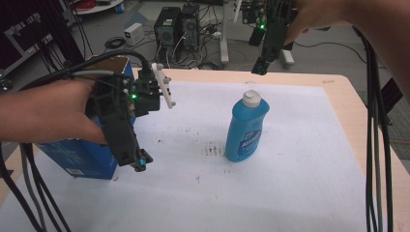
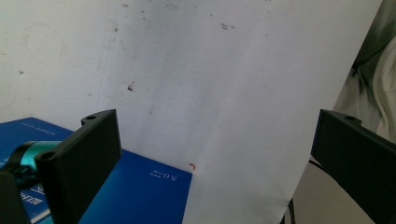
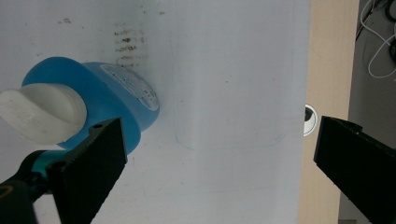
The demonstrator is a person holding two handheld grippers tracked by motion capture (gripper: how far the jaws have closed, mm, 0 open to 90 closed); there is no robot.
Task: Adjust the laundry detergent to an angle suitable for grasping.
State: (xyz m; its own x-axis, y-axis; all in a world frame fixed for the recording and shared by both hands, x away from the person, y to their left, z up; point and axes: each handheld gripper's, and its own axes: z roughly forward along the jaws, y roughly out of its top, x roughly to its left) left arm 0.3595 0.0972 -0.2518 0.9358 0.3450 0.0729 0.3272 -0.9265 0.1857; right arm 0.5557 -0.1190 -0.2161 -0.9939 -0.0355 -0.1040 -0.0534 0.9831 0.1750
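High view: blue bottle (image 1: 246,128) with a white cap (image 1: 252,98) stands upright at frame centre on the white sheet (image 1: 300,164) covering the wooden table (image 1: 358,121). Dark smudges (image 1: 212,150) on the sheet just left of the bottle base.

Left gripper (image 1: 138,162) sits at centre-left of the frame, held by the left hand (image 1: 48,116), pointing down and a bit right, hovering above the sheet, well apart from the bottle. Green light lit on its body. Blue box (image 1: 80,157) stands at the left edge of the sheet, just behind and below that hand; its open cardboard top shows near the upper left.

Right gripper (image 1: 261,65) is at top centre of the frame, held by the right hand (image 1: 314,17), tip pointing down, above the far table edge, beyond the bottle and not touching it. Black cables (image 1: 379,145) hang down the right side of the frame. Floor beyond the table has computer towers (image 1: 176,26) and loose wires.

Left gripper view: jaws wide apart, nothing between them, only bare sheet (image 2: 224,93). Blue box (image 2: 135,191) lies at lower left, partly behind the left jaw.

Right gripper view: jaws wide apart, empty. Bottle (image 3: 107,93) seen from above at left of frame, cap (image 3: 42,114) at far left, partly behind the left jaw, not gripped. Faint outline drawn on the sheet (image 3: 229,70) at centre. Table edge (image 3: 327,60) runs down the right side.
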